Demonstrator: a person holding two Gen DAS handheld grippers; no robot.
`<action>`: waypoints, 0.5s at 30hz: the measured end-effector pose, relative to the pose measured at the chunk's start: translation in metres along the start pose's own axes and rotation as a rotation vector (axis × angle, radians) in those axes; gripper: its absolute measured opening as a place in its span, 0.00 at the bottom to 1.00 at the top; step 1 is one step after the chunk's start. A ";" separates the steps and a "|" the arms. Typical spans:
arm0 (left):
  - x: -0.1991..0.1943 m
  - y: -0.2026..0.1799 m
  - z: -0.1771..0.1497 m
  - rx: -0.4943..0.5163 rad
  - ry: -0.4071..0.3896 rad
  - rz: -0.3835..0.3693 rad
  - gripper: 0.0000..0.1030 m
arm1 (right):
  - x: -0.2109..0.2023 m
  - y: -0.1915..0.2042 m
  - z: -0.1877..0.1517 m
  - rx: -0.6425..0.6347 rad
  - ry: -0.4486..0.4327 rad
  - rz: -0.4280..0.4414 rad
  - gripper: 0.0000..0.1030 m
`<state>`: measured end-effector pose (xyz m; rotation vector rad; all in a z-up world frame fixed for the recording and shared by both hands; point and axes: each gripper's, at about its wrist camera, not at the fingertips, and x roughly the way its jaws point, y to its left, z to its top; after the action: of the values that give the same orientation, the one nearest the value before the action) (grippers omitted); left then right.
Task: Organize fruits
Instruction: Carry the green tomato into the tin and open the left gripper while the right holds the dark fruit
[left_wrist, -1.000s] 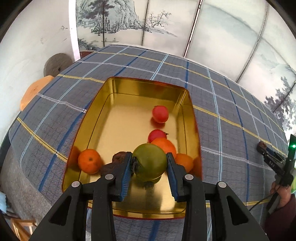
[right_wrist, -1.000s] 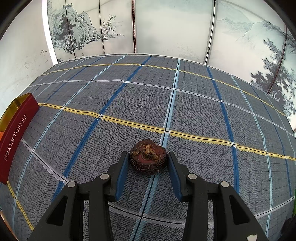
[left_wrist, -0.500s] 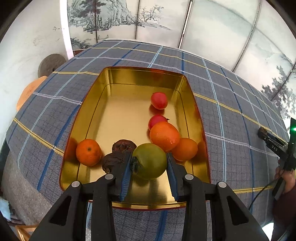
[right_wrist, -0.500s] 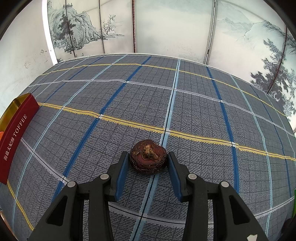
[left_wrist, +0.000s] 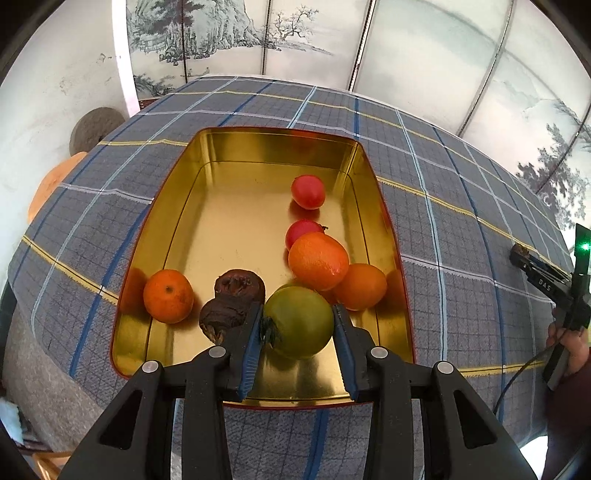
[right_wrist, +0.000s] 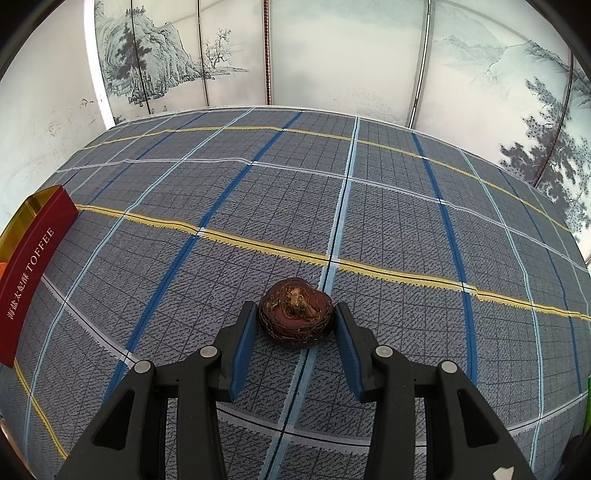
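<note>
Left hand-held gripper (left_wrist: 297, 325): black plastic arms, blue ribbed pads, clamped on a smooth, round green fruit (left_wrist: 298, 322) with a dark dried calyx against the left pad; held above the near end of the tin (left_wrist: 173, 236). Tin rectangular with rounded corners, mirror-gold inside, red outside, printed "TOFFEE" on the wall seen from the right wrist (right_wrist: 27, 273).

Inside the tin: a dimpled mandarin (left_wrist: 168, 295) near the left wall; two dark brown, wrinkled, shrivelled fruits (left_wrist: 232, 299) touching each other just right of it; a large glossy orange (left_wrist: 318, 260) leaning on a smaller orange (left_wrist: 361, 286) by the right wall; a red fruit (left_wrist: 301, 232) partly hidden behind the large orange; a second smooth red fruit (left_wrist: 307, 192) farther back, apart from the rest.

Right hand-held gripper (right_wrist: 295, 341): same build, jaws parted around a squat, dark reddish-brown fruit (right_wrist: 295, 319) with cracked, wrinkled skin and a dry, fibrous top. Fruit resting on the worktop (right_wrist: 406, 221), well apart from the tin; a thin gap on the left, right pad touching or nearly so, cannot tell which.

Worktop covered in coarse woven grey cloth, plaid in blue, white and yellow lines. Behind, folding screen panels (right_wrist: 351, 55) painted with pale ink mountains and pines.
</note>
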<state>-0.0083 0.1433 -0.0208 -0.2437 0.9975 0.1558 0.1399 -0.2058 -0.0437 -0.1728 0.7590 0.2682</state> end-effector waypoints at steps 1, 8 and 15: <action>0.000 0.000 0.000 0.001 0.001 -0.001 0.37 | 0.000 0.000 0.000 0.000 0.000 0.000 0.39; -0.002 0.001 -0.003 -0.005 0.005 -0.005 0.38 | 0.000 0.000 0.000 0.000 0.000 -0.001 0.39; -0.005 0.002 -0.002 -0.007 0.002 -0.006 0.38 | 0.000 0.000 0.000 0.000 0.000 -0.001 0.39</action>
<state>-0.0133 0.1442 -0.0182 -0.2536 0.9979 0.1534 0.1399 -0.2055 -0.0437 -0.1737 0.7590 0.2671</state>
